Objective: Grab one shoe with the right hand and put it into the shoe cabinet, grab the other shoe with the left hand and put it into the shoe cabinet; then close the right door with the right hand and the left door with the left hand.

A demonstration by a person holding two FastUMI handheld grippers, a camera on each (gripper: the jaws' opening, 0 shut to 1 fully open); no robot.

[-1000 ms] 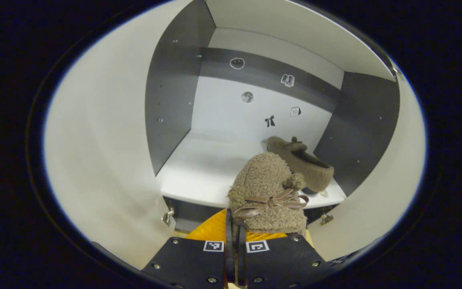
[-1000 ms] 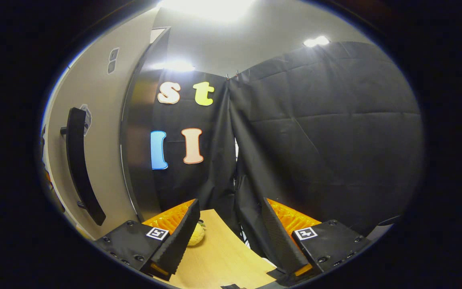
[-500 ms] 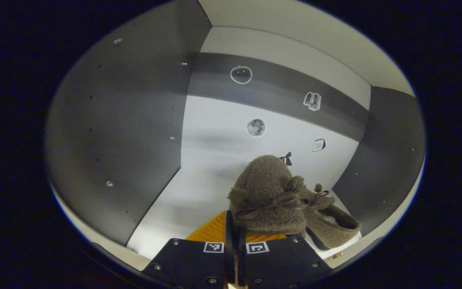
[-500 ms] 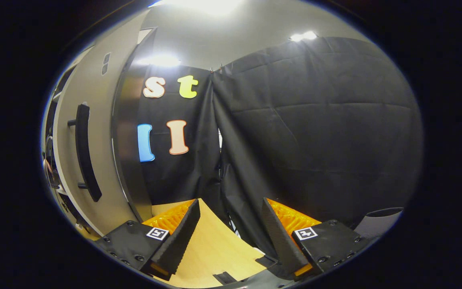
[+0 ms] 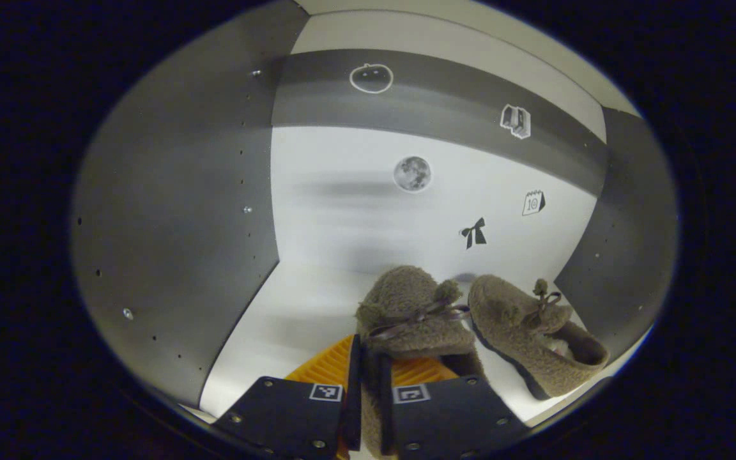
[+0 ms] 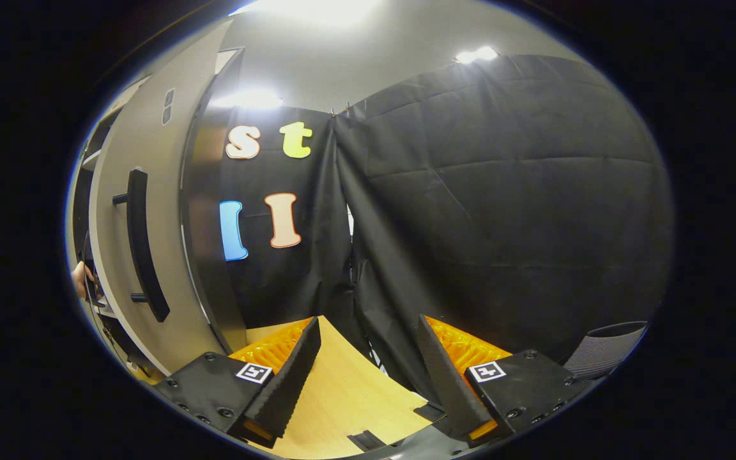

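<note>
Shoe (image 5: 416, 313) in left gripper's (image 5: 366, 358) pinch, on white cabinet shelf (image 5: 291, 313); right gripper (image 6: 368, 358) agape.

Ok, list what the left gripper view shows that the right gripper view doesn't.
Left gripper view: the left gripper shut on one shoe inside the cabinet, the other shoe on the shelf beside it, stickers behind. Right gripper view: the open right gripper, a door with its handle, a table, black cloth. Shared: the cabinet, inside versus door.

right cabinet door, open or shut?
Open. In the right gripper view the right cabinet door stands swung out, handle facing the camera, its edge free against the booth's black cloth.
</note>
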